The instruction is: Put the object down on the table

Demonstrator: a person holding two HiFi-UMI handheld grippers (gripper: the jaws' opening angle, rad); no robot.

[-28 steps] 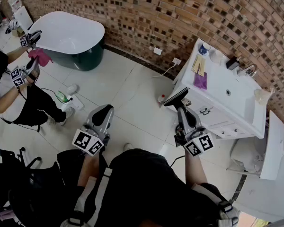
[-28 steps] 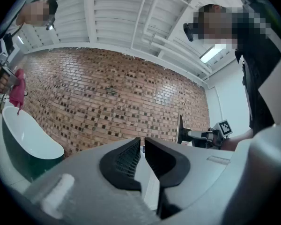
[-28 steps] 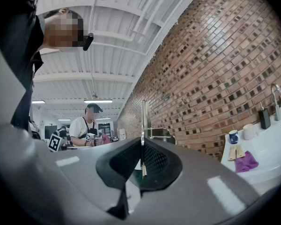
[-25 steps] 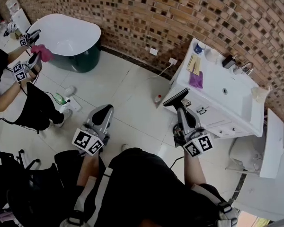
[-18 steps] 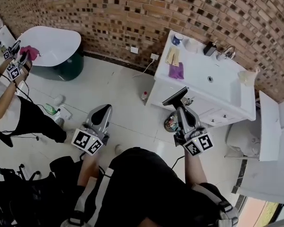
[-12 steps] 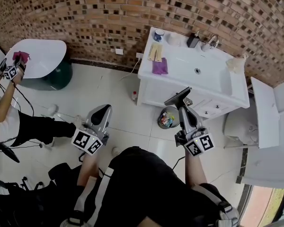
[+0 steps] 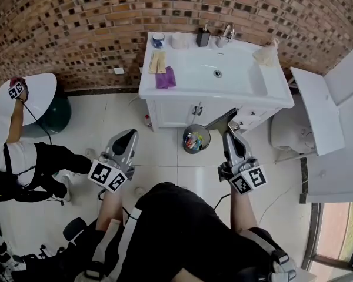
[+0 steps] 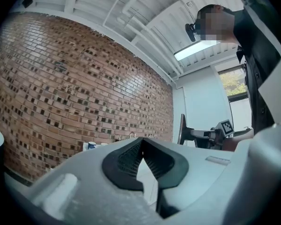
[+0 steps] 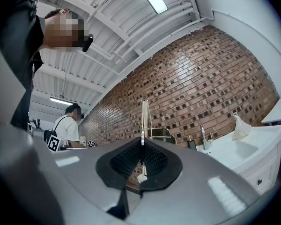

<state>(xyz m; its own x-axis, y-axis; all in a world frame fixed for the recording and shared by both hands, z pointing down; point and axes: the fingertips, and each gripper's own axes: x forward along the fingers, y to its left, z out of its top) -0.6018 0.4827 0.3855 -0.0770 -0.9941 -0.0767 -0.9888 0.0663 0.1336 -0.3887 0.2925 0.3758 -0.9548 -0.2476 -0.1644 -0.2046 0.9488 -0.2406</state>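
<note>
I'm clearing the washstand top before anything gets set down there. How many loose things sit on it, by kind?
Cup: 1
Dark bottle: 1
Purple cloth: 1
Beige cloth: 1, perhaps two strips
Crumpled bag: 1
White item by the cup: 1, kind unclear
Total: 6

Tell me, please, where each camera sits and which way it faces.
Head view: on the person's head, facing steeply down at the washbasin; shows torso, left hand-held gripper, right hand-held gripper.
Left gripper view: on that gripper, facing the brick wall past shut, empty jaws; torso at right.
Right gripper view: likewise, jaws gripping a flat object; torso at left.
All three share the brick wall.
</note>
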